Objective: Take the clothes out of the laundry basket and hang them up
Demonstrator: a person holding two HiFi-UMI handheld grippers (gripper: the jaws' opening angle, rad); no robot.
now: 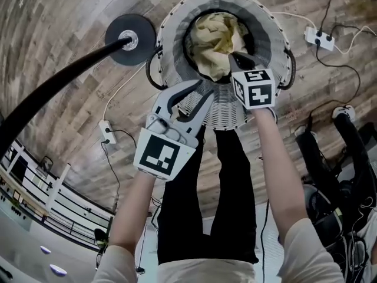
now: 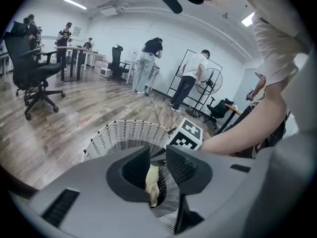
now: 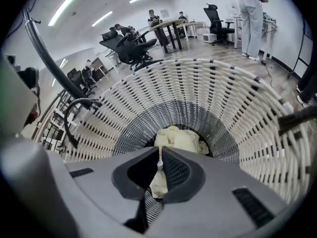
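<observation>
**Right gripper had the yellow top by a pinch, left one was empty at the rim**

So at this point the pale yellow garment was mostly down inside the white woven laundry basket, bunched up in the well. The right gripper was reaching in from the near side. Its jaws were pressed together on a fold of that cloth, with what looked like a small white button right at the tips. I couldn't say for sure that's what it was.

The left gripper had its jaws spread with nothing clamped. Yellow cloth showed through the gap, but as far as I could tell the pads weren't touching it. It sat over the basket's near wall, just beside the right one, on the person's left.

The bit that matters for the next move is that the garment lay ahead of the left gripper and off to its right, hanging below the right jaws. The right hand was clearly the nearer one, since it was already on it.

As for orientation, it was a crumpled wad, so there was no real long axis yet. The pinched part ran roughly up-and-down, from the heap to the jaws. I'd guess it would only straighten out once lifted clear.

A black stand with a round base stood just left of the basket.
</observation>
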